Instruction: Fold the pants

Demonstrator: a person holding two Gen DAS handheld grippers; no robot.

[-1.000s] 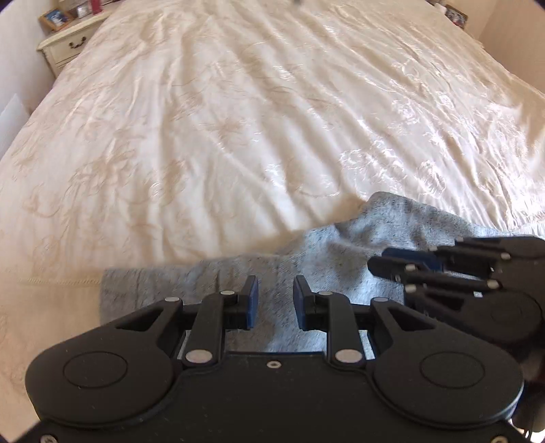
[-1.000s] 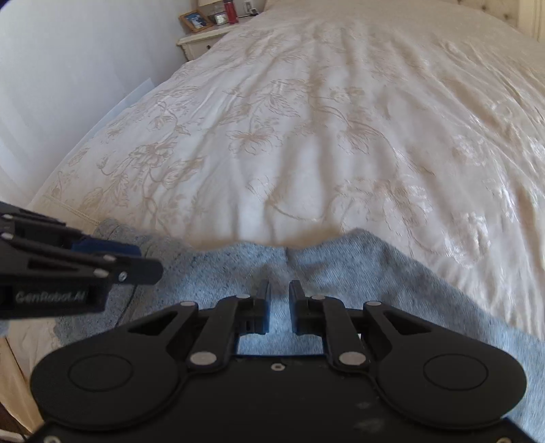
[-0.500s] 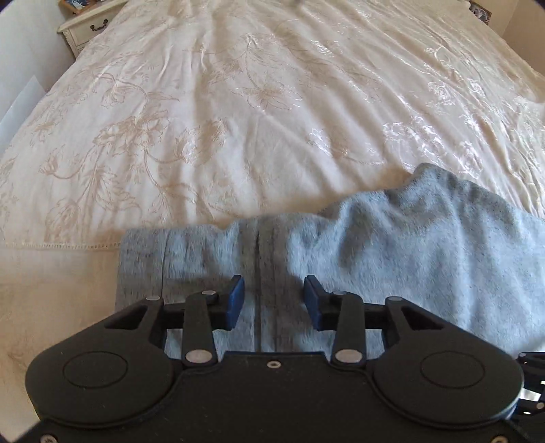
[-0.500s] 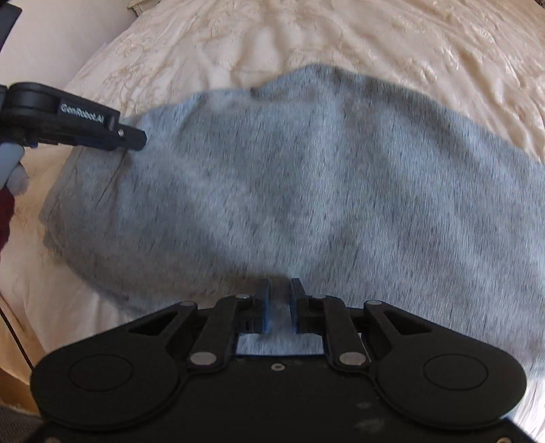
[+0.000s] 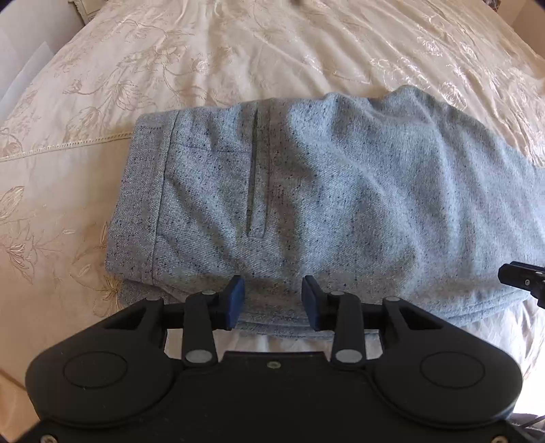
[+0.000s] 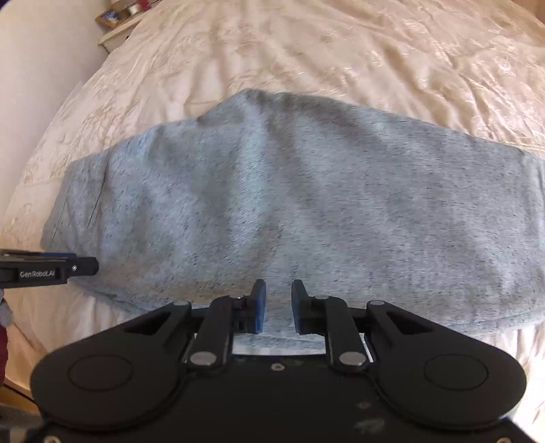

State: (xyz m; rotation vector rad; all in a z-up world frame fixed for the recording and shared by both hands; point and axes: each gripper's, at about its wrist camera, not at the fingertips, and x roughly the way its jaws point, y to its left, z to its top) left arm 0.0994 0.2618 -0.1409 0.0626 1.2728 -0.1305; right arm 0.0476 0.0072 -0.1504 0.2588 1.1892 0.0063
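The grey pants [image 5: 323,204] lie folded in a wide band across the near edge of the bed [image 5: 272,51], on its cream embroidered cover. The left hand-held gripper [image 5: 272,303] hangs over the near hem with its blue pads well apart — cloth lies below the gap, nothing pinched. The right hand-held gripper [image 6: 277,306] is opening, a narrow gap between its pads, the pants' edge beneath them and not clamped. A bedside cabinet [image 6: 115,25] stands far left.
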